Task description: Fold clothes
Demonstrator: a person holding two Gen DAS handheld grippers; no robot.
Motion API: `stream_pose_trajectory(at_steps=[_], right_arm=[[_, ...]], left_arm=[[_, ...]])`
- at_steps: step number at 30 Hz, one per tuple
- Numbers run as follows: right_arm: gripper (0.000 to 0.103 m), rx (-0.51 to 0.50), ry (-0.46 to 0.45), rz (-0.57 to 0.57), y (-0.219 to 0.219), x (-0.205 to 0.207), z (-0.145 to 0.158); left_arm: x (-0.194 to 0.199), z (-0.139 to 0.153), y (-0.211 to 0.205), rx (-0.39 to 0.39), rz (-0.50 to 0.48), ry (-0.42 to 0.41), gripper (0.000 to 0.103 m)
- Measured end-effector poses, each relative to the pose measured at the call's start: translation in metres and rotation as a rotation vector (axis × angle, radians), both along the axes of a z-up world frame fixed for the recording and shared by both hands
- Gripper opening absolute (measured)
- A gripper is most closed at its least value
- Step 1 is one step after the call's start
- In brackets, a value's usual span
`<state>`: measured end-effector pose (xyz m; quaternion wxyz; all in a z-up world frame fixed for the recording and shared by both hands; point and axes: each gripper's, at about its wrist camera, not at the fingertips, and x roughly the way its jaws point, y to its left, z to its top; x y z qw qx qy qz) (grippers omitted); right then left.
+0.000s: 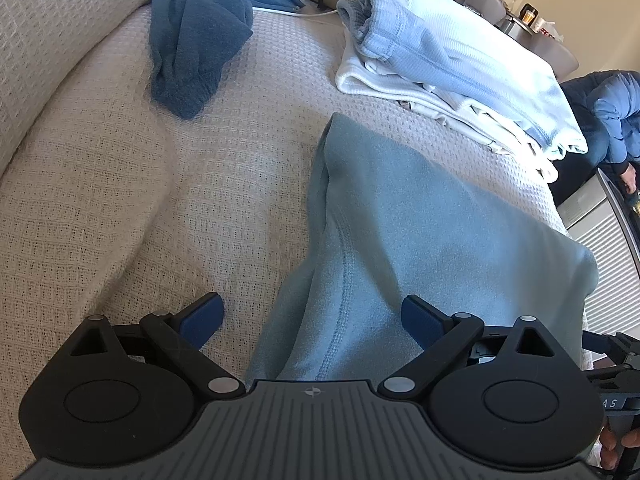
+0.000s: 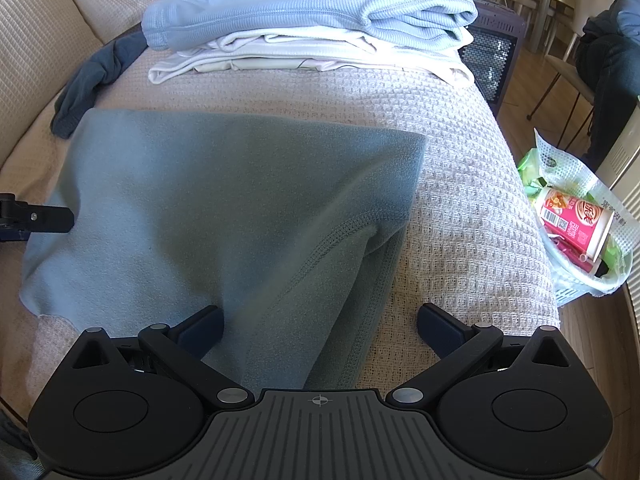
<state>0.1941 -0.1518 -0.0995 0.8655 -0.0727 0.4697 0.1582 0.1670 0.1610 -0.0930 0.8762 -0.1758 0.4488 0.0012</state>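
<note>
A grey-blue fleece garment [image 2: 224, 200] lies partly folded on the beige waffle-weave blanket [image 2: 460, 208] that covers the sofa, with a stitched seam running down its near part. Both pairs of tongs stand wide and hold nothing.

The left gripper [image 1: 314, 322] hovers over the near edge of the fleece garment, its jaws spread so that one dark-blue pad [image 1: 204, 316] is over bare blanket just beside the cloth and the other is over the fleece itself. The right gripper [image 2: 320, 326] hangs over the garment's opposite near edge in the same fashion: one pad above the fleece, the other above the blanket just beside the hem (whether any pad actually touches cloth cannot be told).

Beyond the fleece garment, well apart from it, sits a neat stack: a folded light-blue knit top [image 2: 312, 4] on top of folded white garments [image 2: 312, 56]. A crumpled dark-blue garment [image 1: 192, 48] lies on the blanket beyond the fleece garment too, toward the sofa's back cushion. On the floor past the blanket's edge, to the side of the fleece garment, stands a lined waste basket [image 2: 580, 216] holding a pink paper cup [image 2: 576, 220] and other rubbish.
</note>
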Motion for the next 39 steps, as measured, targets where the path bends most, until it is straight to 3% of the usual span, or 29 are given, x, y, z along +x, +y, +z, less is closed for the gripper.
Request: stream_pose_trajectory(at_steps=[39], right_arm=[[0.103,-0.005,-0.007,0.002,0.0011,0.0005,0.0015]], left_arm=[[0.0015,0.0009,-0.0021,0.011,-0.003,0.005,0.097]])
